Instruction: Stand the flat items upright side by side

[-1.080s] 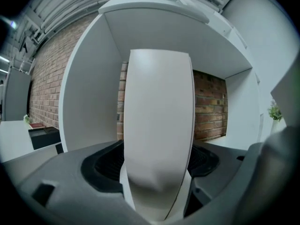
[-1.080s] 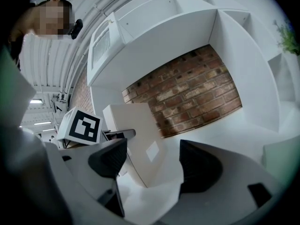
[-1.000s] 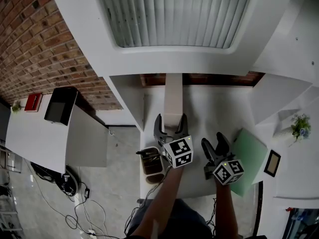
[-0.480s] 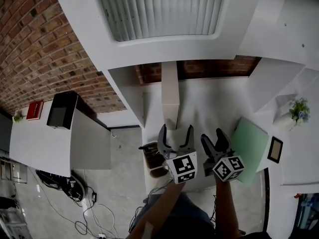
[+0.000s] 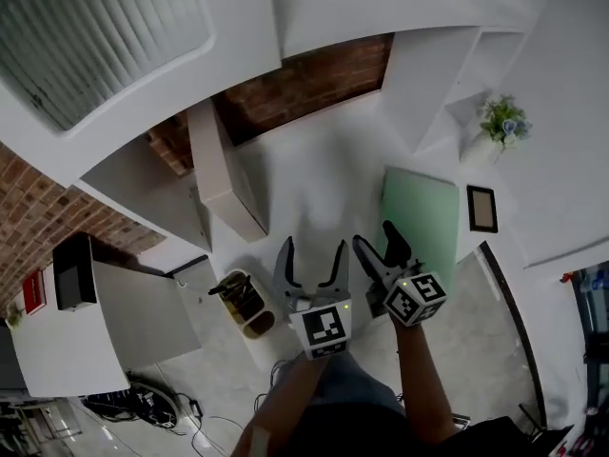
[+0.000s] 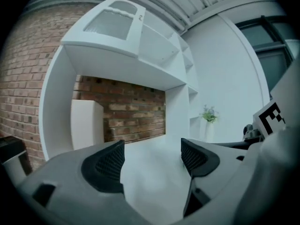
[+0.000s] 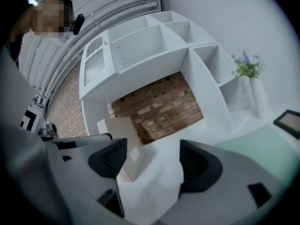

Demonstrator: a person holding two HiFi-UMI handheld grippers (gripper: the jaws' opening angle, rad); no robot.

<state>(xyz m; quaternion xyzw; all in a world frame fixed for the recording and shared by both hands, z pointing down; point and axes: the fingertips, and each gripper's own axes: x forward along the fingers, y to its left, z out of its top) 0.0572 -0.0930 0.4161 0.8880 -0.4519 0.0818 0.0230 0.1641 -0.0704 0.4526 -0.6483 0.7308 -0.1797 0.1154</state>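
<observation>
Hovering over the front edge of the desk (image 5: 314, 179), the left gripper (image 5: 314, 255) and right gripper (image 5: 376, 241) both have jaws apart and nothing between them. The green panel (image 5: 419, 222) lies flat along the right edge. It is probably light, thin and slick, so grip its near edge. A picture frame (image 5: 481, 208) lies just beside it, a vase (image 5: 495, 127) stands at the back right corner, and a white box (image 5: 224, 174) stands upright at back left.

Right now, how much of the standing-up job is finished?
One white slab already stands upright. Nothing is in hand: the left gripper and right gripper are open and empty. The green board lies flat, yet to be stood beside it.
</observation>
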